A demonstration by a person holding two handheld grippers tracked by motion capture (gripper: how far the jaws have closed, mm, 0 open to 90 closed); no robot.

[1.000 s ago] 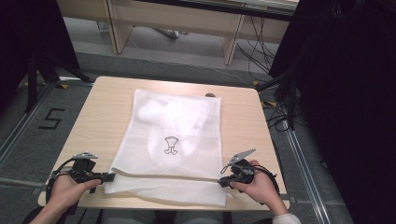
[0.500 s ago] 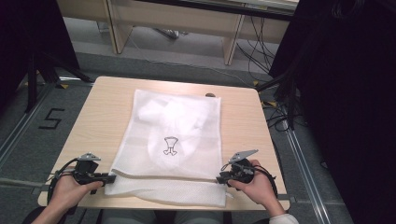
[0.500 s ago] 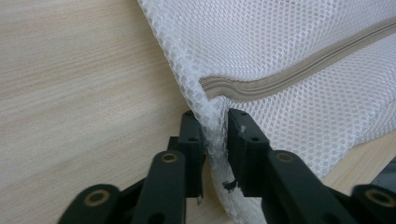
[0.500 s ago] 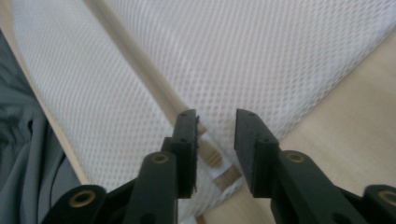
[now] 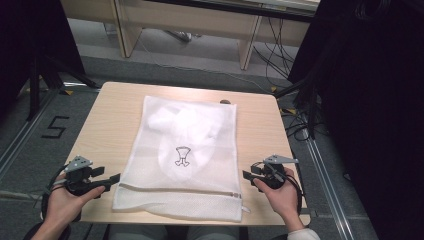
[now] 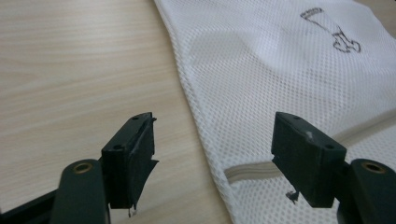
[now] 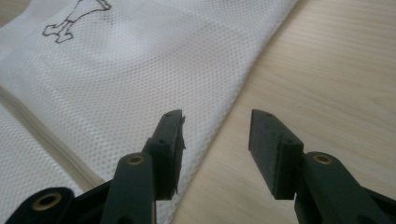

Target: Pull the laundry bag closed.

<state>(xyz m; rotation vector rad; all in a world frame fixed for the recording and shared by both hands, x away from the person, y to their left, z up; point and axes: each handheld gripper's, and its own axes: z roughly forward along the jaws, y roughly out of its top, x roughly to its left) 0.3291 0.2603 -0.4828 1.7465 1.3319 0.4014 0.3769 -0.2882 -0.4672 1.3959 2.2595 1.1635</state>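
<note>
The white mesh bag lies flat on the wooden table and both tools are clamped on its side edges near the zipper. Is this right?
Not quite. The mesh bag lies flat on the table, but the left tool and right tool stand open, gripping nothing, as both gripper views show.

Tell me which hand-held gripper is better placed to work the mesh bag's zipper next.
Probably the left hand-held gripper. Its open jaws sit at the mesh laundry bag's left edge, level with the zipper, whose end lies between them in the left gripper view. The right hand-held gripper, also open, sits slightly above the zipper line.
</note>
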